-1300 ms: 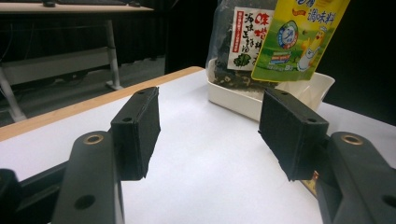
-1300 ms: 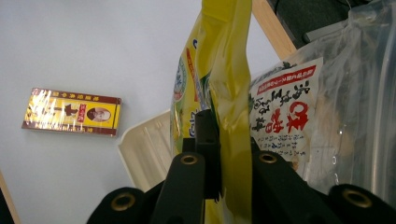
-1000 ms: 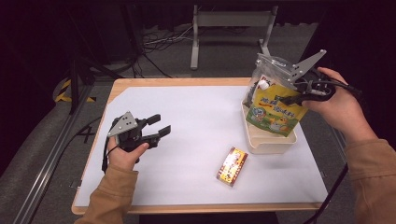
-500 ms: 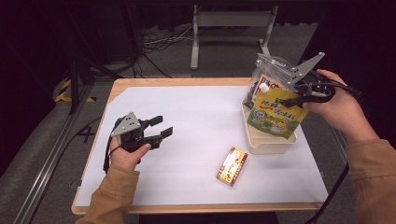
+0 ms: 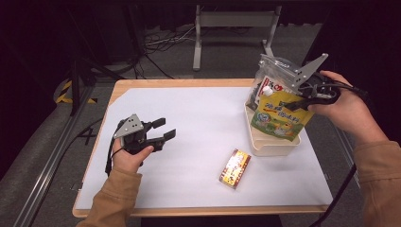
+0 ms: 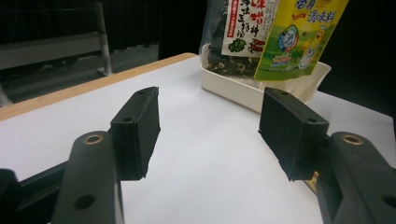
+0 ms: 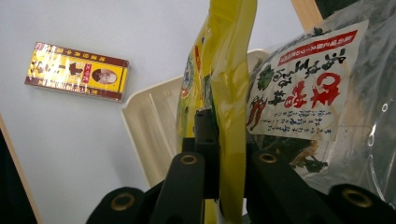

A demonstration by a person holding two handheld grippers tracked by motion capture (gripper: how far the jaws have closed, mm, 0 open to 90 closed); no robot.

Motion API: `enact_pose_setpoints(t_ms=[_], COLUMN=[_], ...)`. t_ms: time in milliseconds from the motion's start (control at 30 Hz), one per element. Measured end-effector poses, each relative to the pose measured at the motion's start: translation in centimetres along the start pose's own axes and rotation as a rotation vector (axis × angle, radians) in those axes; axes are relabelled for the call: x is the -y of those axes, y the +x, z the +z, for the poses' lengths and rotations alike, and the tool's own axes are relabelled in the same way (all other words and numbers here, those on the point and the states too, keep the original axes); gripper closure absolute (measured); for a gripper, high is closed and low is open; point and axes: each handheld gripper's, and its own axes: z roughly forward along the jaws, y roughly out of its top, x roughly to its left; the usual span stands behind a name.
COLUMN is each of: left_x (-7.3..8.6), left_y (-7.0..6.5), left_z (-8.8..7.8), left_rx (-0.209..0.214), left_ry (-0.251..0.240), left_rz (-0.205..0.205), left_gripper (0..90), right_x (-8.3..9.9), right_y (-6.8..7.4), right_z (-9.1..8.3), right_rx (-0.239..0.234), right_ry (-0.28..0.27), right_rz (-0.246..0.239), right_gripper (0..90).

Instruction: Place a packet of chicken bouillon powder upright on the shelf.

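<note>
Left gripper was sitting low on the white table, left hand wrapped round it, jaws wide apart w/ nothing between them. In the left gripper view the gap was just bare table, and straight ahead past the jaws, well apart from them, you could see the cream tray w/ the two bags standing in it.

To the right of that gripper, nearer the front edge, a small yellow box lay flat on the table, touching nothing. Right gripper view had the same box off to the left of its jaws.

Then the tray on the right side of the table. Yellow pouch was upright in it, leaning a bit, w/ a clear bag of dark stuff right behind it, red & white label.

Right gripper was clamped on the yellow pouch's edge, right hand behind it. Its own view showed both jaws pinched together on the pouch, clear bag just beside on the right.
</note>
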Motion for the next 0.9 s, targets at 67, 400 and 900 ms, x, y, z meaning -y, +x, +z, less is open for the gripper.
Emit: enact_pose_setpoints(t_ms=[67,400,900], left_x=[-0.01,0.01,0.05], left_y=[0.01,-0.02,-0.03], left_z=[0.01,0.10,0.12], left_rx=[0.000,0.002,0.003], left_ry=[-0.002,0.002,0.005], left_rz=[0.002,0.002,-0.001], left_gripper=[39.0,39.0,38.9], right_x=[-0.01,-0.13,-0.71], right_y=[0.07,0.09,0.06], right_z=[-0.08,0.10,0.26], right_rx=[-0.007,-0.017,0.050], right_ry=[-0.002,0.017,0.027], right_rz=[-0.004,-0.020,-0.076], right_gripper=[86.9,86.8,86.8])
